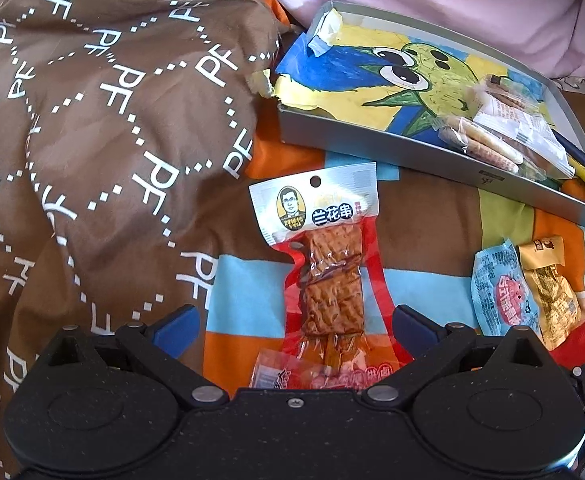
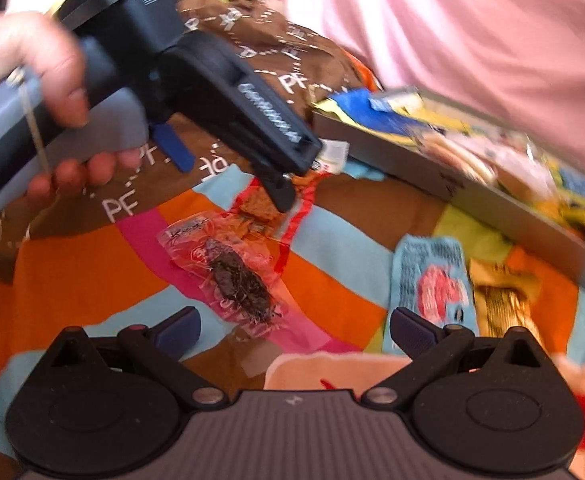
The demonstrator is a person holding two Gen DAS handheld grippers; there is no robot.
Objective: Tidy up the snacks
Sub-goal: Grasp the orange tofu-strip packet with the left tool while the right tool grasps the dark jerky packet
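In the left wrist view, the left hand-held gripper (image 1: 294, 326) had its fingers spread wide on either side of a long red snack packet (image 1: 326, 268), which lay flat on a colourful patchwork bedspread (image 1: 424, 216) at the centre of the frame. A shallow grey box (image 1: 432, 156) holding biscuits sat at upper right; a blue packet (image 1: 500, 296) and a yellow packet (image 1: 550, 292) lay side by side at right.

In the blurred right wrist view, the right hand-held gripper (image 2: 294, 330) was also spread, holding nothing, above a clear pink packet (image 2: 232, 276) at centre. A hand (image 2: 32, 80) at upper left gripped the other tool.
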